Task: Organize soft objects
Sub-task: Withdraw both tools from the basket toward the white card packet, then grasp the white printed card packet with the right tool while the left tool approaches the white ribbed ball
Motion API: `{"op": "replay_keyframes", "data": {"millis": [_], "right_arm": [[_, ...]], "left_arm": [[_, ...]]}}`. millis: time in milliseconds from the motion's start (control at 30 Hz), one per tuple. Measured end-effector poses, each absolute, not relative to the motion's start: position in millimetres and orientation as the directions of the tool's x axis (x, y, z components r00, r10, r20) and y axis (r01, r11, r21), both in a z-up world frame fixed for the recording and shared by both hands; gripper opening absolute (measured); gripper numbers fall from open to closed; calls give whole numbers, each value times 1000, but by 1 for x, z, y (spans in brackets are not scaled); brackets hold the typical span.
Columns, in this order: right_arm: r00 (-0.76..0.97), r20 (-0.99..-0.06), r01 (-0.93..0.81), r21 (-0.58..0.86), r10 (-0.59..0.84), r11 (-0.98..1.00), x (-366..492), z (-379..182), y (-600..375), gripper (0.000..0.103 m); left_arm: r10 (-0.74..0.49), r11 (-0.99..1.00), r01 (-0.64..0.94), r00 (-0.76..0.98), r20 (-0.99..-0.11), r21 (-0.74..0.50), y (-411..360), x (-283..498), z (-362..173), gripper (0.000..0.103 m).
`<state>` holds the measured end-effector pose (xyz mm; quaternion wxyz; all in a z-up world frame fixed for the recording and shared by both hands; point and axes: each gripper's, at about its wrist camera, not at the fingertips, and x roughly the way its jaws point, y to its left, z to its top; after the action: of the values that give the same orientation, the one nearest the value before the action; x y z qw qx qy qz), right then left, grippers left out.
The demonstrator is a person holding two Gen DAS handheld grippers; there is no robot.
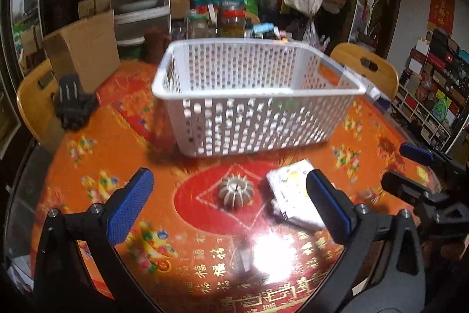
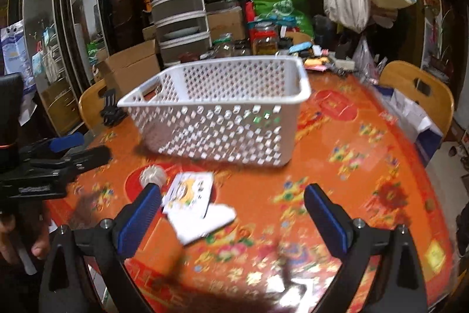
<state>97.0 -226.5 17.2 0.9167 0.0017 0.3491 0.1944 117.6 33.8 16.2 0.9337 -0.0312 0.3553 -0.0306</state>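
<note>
The white perforated basket [image 1: 258, 96] stands toward the far side of the round table [image 1: 88, 166], on its orange patterned cover, and as far as the holes show it holds little; only a hint of green glints through one wall, too blurred to name. The soft thing to be sorted, a white printed pack [image 2: 190, 192] lying on a folded white cloth [image 2: 211, 220], rests near the middle of the table, on the near side of the basket and apart from it, just beside a ribbed metal ornament [image 1: 235, 191]. Both tongs are released and carry nothing: the left gripper [image 1: 228, 203] hovers over the ornament, the right gripper [image 2: 231, 213] over the pack and cloth. The task looks barely begun; picking up and placing remain.
</note>
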Motion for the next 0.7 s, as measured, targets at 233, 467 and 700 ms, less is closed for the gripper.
{"op": "replay_keyframes", "data": {"millis": [233, 467, 700], "right_arm": [[623, -681, -365, 181, 384, 913, 97, -18, -216, 83], [607, -684, -399, 180, 406, 899, 102, -29, -198, 68], [575, -709, -426, 167, 408, 889, 127, -38, -179, 55]], "left_arm": [[-71, 996, 6, 710, -700, -94, 42, 135, -28, 103], [-67, 997, 18, 690, -721, -74, 36, 156, -49, 99], [-68, 997, 21, 660, -748, -72, 36, 173, -65, 81]]}}
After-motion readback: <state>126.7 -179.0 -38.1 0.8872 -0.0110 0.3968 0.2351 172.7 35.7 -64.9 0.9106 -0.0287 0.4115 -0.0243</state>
